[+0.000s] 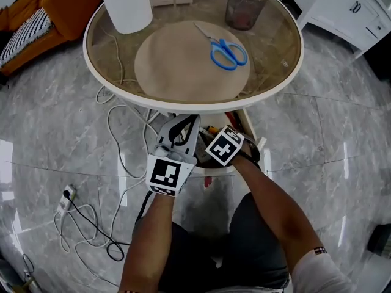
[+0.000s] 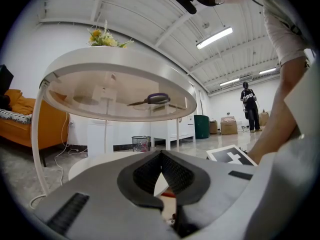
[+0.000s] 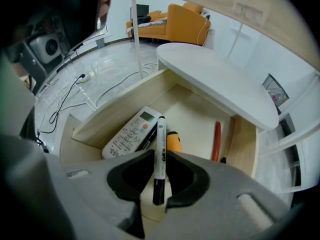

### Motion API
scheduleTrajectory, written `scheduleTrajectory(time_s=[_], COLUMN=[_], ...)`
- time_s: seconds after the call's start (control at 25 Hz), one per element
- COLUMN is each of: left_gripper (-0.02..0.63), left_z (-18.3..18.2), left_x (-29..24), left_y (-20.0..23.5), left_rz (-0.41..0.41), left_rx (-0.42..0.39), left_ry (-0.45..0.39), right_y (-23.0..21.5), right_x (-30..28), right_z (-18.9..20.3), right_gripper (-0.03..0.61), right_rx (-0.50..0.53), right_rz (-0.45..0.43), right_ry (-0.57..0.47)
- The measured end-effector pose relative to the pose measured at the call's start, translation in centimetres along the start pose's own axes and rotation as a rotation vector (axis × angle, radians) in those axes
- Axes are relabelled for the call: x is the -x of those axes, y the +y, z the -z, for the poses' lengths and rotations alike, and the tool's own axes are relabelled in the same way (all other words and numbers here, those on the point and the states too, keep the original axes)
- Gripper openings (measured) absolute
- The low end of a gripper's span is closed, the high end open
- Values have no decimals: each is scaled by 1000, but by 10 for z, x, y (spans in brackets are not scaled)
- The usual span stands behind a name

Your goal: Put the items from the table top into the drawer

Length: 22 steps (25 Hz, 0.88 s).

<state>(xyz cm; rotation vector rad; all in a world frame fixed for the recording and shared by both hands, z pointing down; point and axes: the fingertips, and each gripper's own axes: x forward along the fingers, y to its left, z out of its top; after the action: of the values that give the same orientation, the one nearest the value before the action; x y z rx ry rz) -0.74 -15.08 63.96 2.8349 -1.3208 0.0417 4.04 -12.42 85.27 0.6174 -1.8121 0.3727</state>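
Blue-handled scissors [image 1: 227, 52] lie on a round mat on the glass table [image 1: 287, 78]; the left gripper view shows them from below [image 2: 155, 99]. Under the table the wooden drawer [image 1: 249, 126] stands open. My right gripper [image 3: 153, 202] points steeply down over the drawer [image 3: 120, 109], shut on a black-and-white marker pen [image 3: 160, 154]. In the head view only its marker cube [image 1: 224, 145] shows. In the drawer lie a white remote [image 3: 131, 132], an orange item [image 3: 173, 141] and a red item [image 3: 216, 141]. My left gripper [image 1: 194, 119] [image 2: 161, 154] points level beneath the tabletop, shut with nothing visibly held.
A white cylinder [image 1: 125, 5] stands on the table's far left. A dark bin [image 1: 244, 8] shows at the table's far edge. Cables [image 1: 91, 218] and a power strip [image 1: 66, 197] lie on the marble floor at left. An orange sofa [image 1: 36, 17] and white cabinet [image 1: 354, 11] flank the room.
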Motion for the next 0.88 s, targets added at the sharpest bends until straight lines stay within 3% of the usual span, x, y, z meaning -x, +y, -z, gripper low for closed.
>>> scheduleTrajectory(time_s=[0.32,0.44,0.6,0.88], left_gripper=[0,0,0,0], left_z=[5,6,3,-15], left_x=[2,3,0,1], left_y=[-6,-7,-16,-36], left_rz=[31,41,65,105], left_rx=[7,20,50,46], left_ry=[16,25,34,19], right_y=[-10,-10,-9,1], right_x=[20,40,67,115], right_z=[1,-7,-19,-33], right_gripper=[79,73,2,2], right_rx=[-42,-58,-72,-140], right_rz=[20,23,22,-42], right_ry=[-80,-170,-314,-492])
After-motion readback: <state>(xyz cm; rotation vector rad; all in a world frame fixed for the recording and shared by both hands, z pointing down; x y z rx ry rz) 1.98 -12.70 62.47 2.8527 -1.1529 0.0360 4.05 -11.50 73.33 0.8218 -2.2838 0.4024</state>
